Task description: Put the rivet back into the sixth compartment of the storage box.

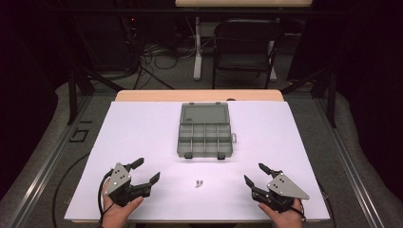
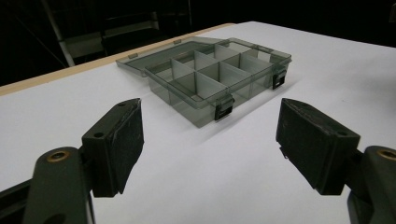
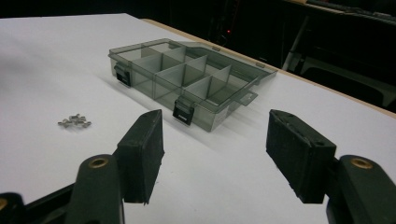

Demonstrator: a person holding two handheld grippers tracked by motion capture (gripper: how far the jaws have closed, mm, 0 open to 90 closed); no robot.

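Note:
A smoky clear plastic organizer box (image 1: 205,130) lies open in the middle of the white table, its lid folded back away from me and its divided compartments looking empty (image 2: 210,79) (image 3: 187,77). A small cluster of metal screws (image 1: 198,183) lies in front of it, between my hands (image 3: 74,122). My left gripper (image 1: 148,171) rests near the front left edge, open, nothing between its jaws (image 2: 210,140). My right gripper (image 1: 256,174) rests near the front right edge, open and empty as well (image 3: 215,154).
The white table sheet (image 1: 142,128) has bare room all around the box. A wooden table edge (image 1: 199,95) runs behind it. Beyond stand a dark chair (image 1: 244,45), a table leg and cables on the floor.

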